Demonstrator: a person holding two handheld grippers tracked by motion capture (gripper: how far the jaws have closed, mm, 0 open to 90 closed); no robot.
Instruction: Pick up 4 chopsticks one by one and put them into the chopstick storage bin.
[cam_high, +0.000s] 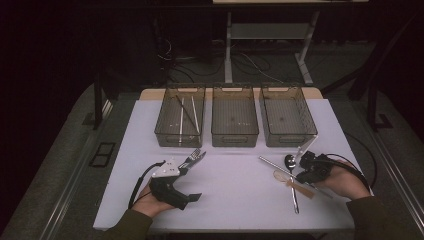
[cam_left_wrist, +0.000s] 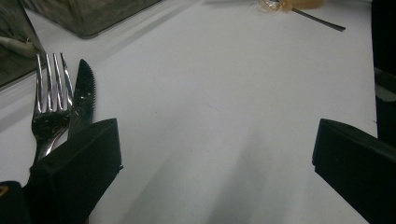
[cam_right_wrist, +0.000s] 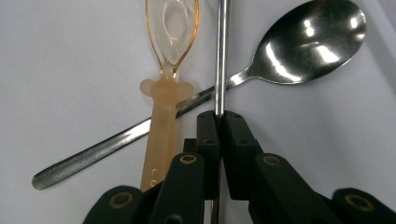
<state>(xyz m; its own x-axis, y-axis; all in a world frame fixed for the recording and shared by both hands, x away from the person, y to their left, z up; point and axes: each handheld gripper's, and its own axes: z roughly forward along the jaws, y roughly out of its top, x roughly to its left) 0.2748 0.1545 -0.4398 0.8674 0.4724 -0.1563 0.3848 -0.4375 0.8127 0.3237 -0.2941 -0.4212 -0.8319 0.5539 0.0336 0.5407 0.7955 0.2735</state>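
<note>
A white tabletop (cam_high: 235, 170) stands in a dim room, grey floor (cam_high: 60, 150) on either side and cables trailing among desk legs (cam_high: 228, 45) at the far end. Three clear bins (cam_high: 235, 122) sit in a row along the far edge; the left one holds thin sticks. At near right, the right tool (cam_right_wrist: 218, 114) has its jaws clamped on a thin metal rod (cam_right_wrist: 221, 51), which lies across a steel spoon (cam_right_wrist: 299, 51) beside an amber plastic spoon (cam_right_wrist: 170, 32). At near left, the left tool (cam_high: 192, 177) rests with jaws wide apart and nothing between them, a fork (cam_left_wrist: 49, 100) and a knife (cam_left_wrist: 84, 93) lying just beside one jaw, short of the bins.
</note>
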